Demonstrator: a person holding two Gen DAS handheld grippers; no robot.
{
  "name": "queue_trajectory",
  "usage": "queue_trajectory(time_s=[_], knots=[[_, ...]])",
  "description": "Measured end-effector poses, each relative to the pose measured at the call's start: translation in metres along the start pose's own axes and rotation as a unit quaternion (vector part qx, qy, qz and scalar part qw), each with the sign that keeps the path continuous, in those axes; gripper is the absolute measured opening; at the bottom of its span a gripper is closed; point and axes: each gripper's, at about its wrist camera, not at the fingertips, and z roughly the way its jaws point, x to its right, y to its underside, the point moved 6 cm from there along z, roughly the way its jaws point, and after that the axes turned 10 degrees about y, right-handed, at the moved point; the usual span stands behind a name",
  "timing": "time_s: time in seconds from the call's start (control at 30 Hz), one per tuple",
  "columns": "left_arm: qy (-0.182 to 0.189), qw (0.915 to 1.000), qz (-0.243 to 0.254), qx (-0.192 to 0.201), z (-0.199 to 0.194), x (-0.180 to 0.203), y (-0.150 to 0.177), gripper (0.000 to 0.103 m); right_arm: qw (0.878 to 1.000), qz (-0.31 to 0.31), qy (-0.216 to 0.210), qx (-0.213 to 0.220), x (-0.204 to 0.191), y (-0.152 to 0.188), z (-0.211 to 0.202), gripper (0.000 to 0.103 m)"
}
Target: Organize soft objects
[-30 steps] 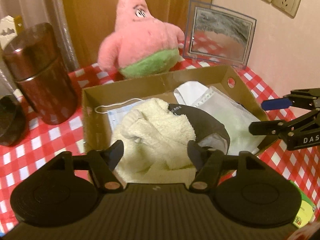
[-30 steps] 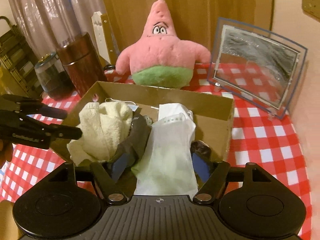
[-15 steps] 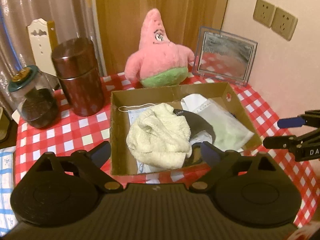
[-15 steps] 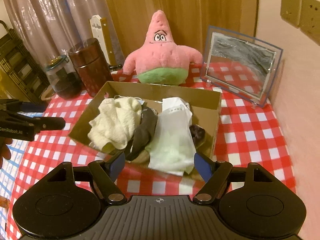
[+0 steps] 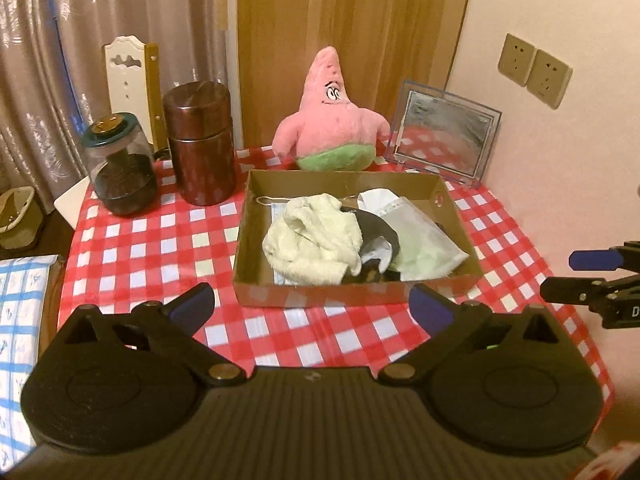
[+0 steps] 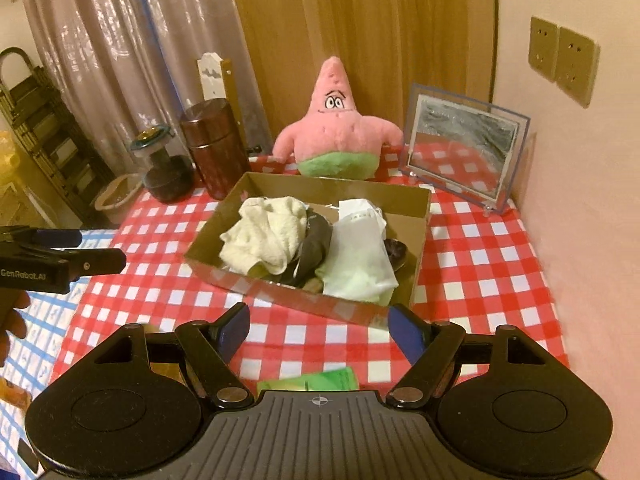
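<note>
A shallow cardboard box (image 5: 352,296) (image 6: 420,220) sits on the red checked tablecloth. In it lie a cream towel (image 5: 316,240) (image 6: 268,236), a dark cloth (image 5: 380,232) (image 6: 316,248), a white mesh bag (image 5: 424,240) (image 6: 360,256) and a face mask (image 5: 276,206). Behind the box stands a pink plush star (image 5: 332,120) (image 6: 340,132). My left gripper (image 5: 310,300) hovers before the box's near wall, its jaws opening, nothing between them. My right gripper (image 6: 320,322) is open and empty, back from the box's near corner.
A brown canister (image 5: 200,144) and a glass jar (image 5: 118,168) stand left of the box, a framed mirror (image 5: 444,136) at the back right by the wall. A green packet (image 6: 316,380) lies under the right gripper. Blue checked cloth (image 5: 20,300) lies off the table's left.
Both grippers have drawn back and up from over the box, which now looks smaller. The left jaws have spread much wider. The cloths stay in the box.
</note>
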Motion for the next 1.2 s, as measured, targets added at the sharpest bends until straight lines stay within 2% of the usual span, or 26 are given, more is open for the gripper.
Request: queue_trajectory(time_s=[0.37,0.77,1.2], knots=[[-0.018,0.999,0.018,0.037,-0.065,0.041,0.031,0.102,1.0,0.005,0.002,0.018,0.0,0.031,-0.061,0.076],[-0.032,0.9976,0.008,0.061,-0.109,0.066,0.075,0.102,0.999,0.0,0.006,0.047,-0.007,0.067,-0.114,0.076],[-0.03,0.9962,-0.052,0.063,-0.137,0.08,0.149,0.102,0.998,0.007,0.014,0.054,-0.014,0.122,-0.144,0.076]])
